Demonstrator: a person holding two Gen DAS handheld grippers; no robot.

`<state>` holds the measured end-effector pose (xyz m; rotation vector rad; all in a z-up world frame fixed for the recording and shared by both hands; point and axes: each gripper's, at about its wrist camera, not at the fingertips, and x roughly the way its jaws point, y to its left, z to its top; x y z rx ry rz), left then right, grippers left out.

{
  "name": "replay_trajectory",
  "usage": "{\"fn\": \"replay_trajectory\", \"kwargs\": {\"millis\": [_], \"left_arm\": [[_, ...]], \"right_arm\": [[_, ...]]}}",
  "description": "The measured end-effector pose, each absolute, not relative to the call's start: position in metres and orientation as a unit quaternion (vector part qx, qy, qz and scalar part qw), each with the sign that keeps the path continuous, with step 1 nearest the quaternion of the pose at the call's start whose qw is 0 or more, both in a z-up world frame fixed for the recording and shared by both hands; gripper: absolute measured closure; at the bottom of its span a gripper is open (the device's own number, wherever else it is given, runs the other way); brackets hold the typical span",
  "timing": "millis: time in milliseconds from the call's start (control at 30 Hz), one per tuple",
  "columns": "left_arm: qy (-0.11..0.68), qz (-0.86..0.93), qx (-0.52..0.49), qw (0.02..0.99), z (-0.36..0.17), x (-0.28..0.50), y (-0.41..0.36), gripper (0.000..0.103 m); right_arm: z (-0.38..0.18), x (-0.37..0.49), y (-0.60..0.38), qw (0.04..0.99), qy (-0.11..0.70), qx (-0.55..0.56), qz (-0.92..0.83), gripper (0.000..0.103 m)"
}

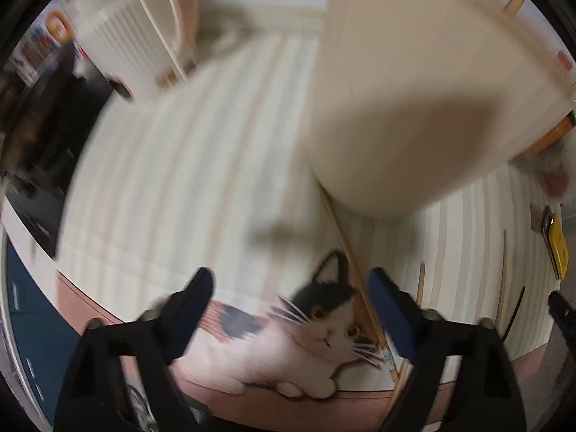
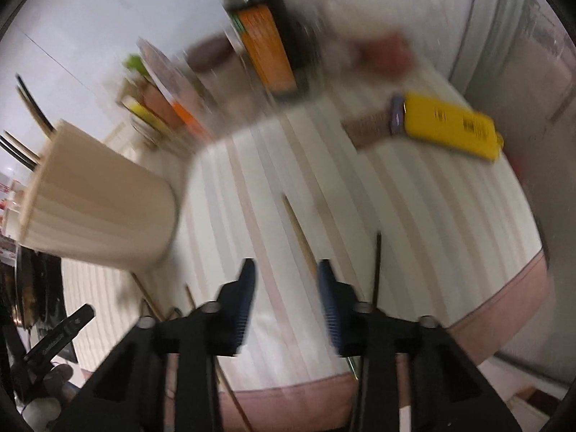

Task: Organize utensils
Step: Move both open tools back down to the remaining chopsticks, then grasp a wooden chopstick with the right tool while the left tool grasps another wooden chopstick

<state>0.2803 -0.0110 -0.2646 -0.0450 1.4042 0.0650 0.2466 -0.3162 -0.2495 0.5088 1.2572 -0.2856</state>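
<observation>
a: left tongs down front, spread wide, nothing between the blue pads, hanging over the cat picture on the striped mat.

b: and a wooden chopstick lies on the mat, running past the cat's ear by the right-hand pad.

a: further right, two more pale sticks on the stripes, well apart from those tongs.

b: beyond them the big beige utensil cup looms close, blurred, with sticks poking from its top at the far edge.

a: over to the right tongs, open at a middling gap, gripping nothing, above the mat on the tabletop.

b: one light chopstick lies just ahead of that gap, a dark one beside the right-hand finger.

a: more sticks cross under the cup at left, dark utensils jutting from its mouth.

b: farther off, a yellow box lies flat, then blurred bottles and jars against the wall.
</observation>
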Motion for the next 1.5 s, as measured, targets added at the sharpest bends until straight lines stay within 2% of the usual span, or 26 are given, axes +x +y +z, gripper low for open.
{"fn": "replay_trajectory", "kwargs": {"millis": [67,167,233,333,400,433,500,767,1000,1133,1233,1267,1433,1467,1500], "left_arm": [[0.662,0.023,-0.028,0.748,-0.278,0.280,-0.019,0.027],[0.674,0.019,-0.021,0.738,-0.296,0.281,-0.032,0.028],[0.676,0.022,-0.012,0.737,-0.304,0.282,-0.040,0.035],[0.682,0.024,-0.006,0.731,-0.315,0.284,-0.049,0.055],[0.681,0.029,0.005,0.732,-0.321,0.283,-0.053,0.076],[0.682,0.032,0.011,0.731,-0.326,0.282,-0.054,0.082],[0.673,0.026,0.024,0.739,-0.326,0.277,-0.055,0.101],[0.668,0.027,0.051,0.742,-0.326,0.248,-0.024,0.102],[0.690,0.041,-0.040,0.722,-0.323,0.232,0.017,0.097],[0.686,0.043,-0.044,0.725,-0.322,0.227,0.023,0.094],[0.689,0.048,-0.039,0.722,-0.323,0.225,0.024,0.094],[0.692,0.053,-0.034,0.720,-0.323,0.230,0.018,0.092],[0.684,0.035,-0.010,0.729,-0.313,0.239,-0.008,0.090],[0.682,0.026,-0.008,0.731,-0.312,0.237,-0.017,0.085],[0.682,0.018,-0.009,0.731,-0.311,0.237,-0.025,0.069]], "right_arm": [[-0.262,0.243,-0.315,0.762,0.591,0.230,-0.131,0.083],[-0.276,0.240,-0.312,0.753,0.604,0.224,-0.131,0.084],[-0.283,0.238,-0.307,0.750,0.611,0.219,-0.129,0.084],[-0.290,0.237,-0.303,0.744,0.619,0.217,-0.128,0.084],[-0.293,0.237,-0.299,0.741,0.623,0.217,-0.127,0.084],[-0.294,0.238,-0.297,0.739,0.625,0.216,-0.126,0.084],[-0.297,0.240,-0.292,0.736,0.631,0.214,-0.120,0.084],[-0.314,0.257,-0.235,0.716,0.672,0.184,-0.051,0.083],[-0.329,0.271,-0.177,0.707,0.690,0.157,-0.004,0.083],[-0.342,0.281,-0.151,0.698,0.706,0.122,0.010,0.083],[-0.343,0.284,-0.139,0.708,0.703,0.062,0.002,0.090],[-0.343,0.283,-0.140,0.709,0.704,0.052,-0.003,0.096],[-0.344,0.284,-0.174,0.706,0.706,0.040,-0.041,0.097],[-0.344,0.285,-0.186,0.704,0.707,0.045,-0.051,0.097],[-0.344,0.285,-0.195,0.702,0.708,0.049,-0.058,0.097]]}}
